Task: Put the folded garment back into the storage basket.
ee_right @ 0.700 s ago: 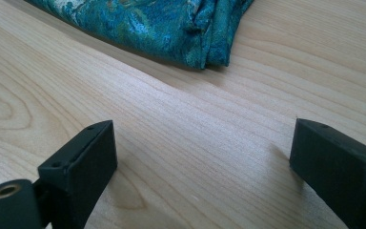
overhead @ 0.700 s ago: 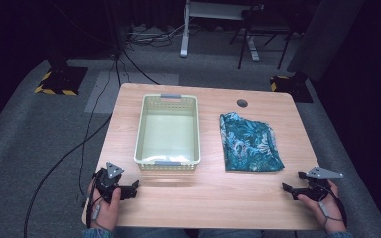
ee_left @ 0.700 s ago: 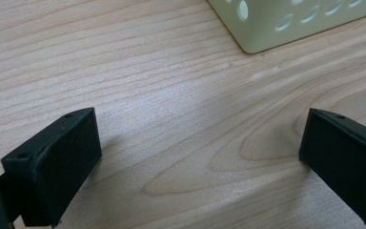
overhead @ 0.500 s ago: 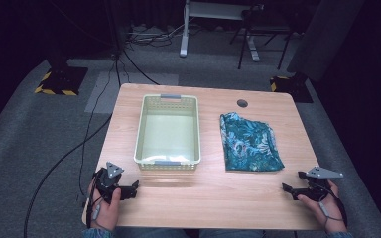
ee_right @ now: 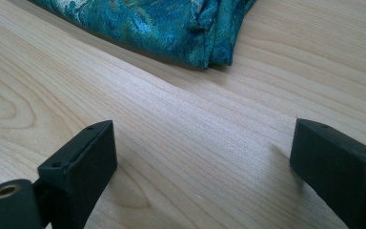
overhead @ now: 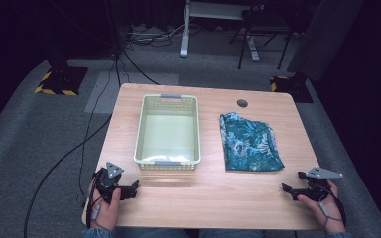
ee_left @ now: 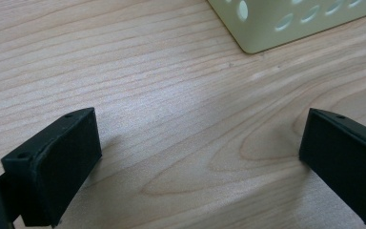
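A pale yellow-green plastic basket stands empty on the wooden table, left of centre. To its right lies a folded teal floral cloth. My left gripper rests near the table's front left corner, jaws pointing right, open with nothing between them; in its own view a basket corner lies ahead and my left gripper frames bare wood. My right gripper sits at the front right, open and empty, pointing left. In the right gripper view my gripper faces the cloth's folded corner a short way off.
A dark round cable hole sits near the table's far edge. Cables run over the grey carpet to the left. Desk legs and yellow-black striped bases stand beyond the table.
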Motion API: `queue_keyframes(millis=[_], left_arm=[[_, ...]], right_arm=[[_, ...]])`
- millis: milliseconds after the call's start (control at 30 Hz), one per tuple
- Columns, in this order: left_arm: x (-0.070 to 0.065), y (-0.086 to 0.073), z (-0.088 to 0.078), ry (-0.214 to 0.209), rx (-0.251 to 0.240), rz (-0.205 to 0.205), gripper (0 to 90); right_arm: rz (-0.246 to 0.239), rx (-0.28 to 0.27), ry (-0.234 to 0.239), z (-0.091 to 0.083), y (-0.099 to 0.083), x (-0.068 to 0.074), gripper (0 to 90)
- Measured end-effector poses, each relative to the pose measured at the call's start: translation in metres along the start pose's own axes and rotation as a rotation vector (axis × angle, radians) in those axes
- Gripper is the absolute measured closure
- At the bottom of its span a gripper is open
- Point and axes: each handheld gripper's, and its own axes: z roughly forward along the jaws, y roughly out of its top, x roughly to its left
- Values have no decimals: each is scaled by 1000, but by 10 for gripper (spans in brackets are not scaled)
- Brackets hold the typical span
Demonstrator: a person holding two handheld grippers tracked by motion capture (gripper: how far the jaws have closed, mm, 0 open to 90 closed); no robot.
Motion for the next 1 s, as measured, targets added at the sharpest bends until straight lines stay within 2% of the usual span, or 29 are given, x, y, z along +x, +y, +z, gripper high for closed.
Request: queue_keyframes(millis=[167,300,400,1000], left_arm=[[0,0,0,0,0,0,2],[0,0,0,0,0,0,2],[0,0,0,-1,0,0,2],[0,0,0,0,0,0,2]], right_arm=[[8,2,5,0,0,1,68],[4,-5,-9,0,3,2,53],[0,-29,-16,-4,8,2,48],[-21,-98,-33,-28,34,4,48]])
